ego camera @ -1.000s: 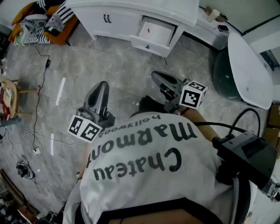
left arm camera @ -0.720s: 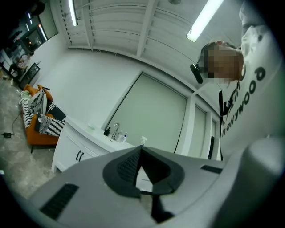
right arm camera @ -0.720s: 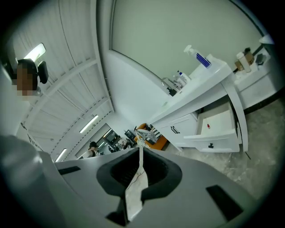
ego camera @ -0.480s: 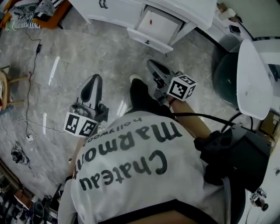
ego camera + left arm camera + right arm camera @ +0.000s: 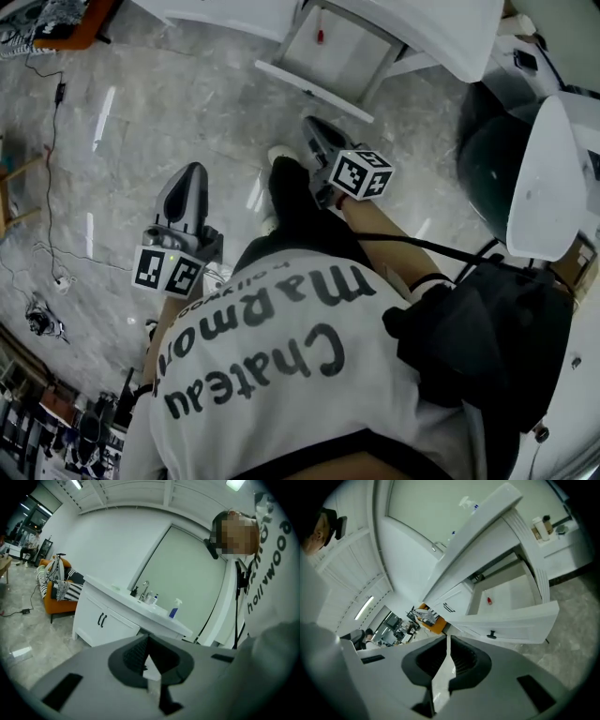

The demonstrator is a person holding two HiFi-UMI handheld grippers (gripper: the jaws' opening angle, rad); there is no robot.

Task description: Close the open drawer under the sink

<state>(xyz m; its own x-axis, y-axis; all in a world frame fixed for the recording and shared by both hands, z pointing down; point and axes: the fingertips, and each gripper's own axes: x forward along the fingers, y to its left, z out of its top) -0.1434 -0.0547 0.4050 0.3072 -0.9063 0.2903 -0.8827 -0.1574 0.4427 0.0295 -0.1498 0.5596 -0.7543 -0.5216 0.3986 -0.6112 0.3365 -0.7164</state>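
The white drawer (image 5: 335, 58) under the sink counter (image 5: 422, 23) stands pulled out, with a small red thing (image 5: 320, 36) lying inside it. In the right gripper view its front panel (image 5: 511, 619) and black knob (image 5: 491, 634) are close ahead, just above my right gripper (image 5: 448, 641). That gripper (image 5: 309, 127) is shut and empty, a short way from the drawer front. My left gripper (image 5: 187, 176) hangs over the floor to the left, farther from the drawer. It is shut on nothing (image 5: 148, 639) and faces the vanity (image 5: 117, 620).
A white toilet lid (image 5: 539, 178) and a dark round bin (image 5: 483, 159) stand right of the vanity. Cables (image 5: 52, 141) trail on the marble floor at left. An orange chair with striped cloth (image 5: 58, 581) sits left of the cabinet. Bottles and a tap (image 5: 145, 592) line the counter.
Both grippers have dropped lower and come closer to the vanity. The open drawer now sits nearer the right gripper, and both grippers have stayed shut.
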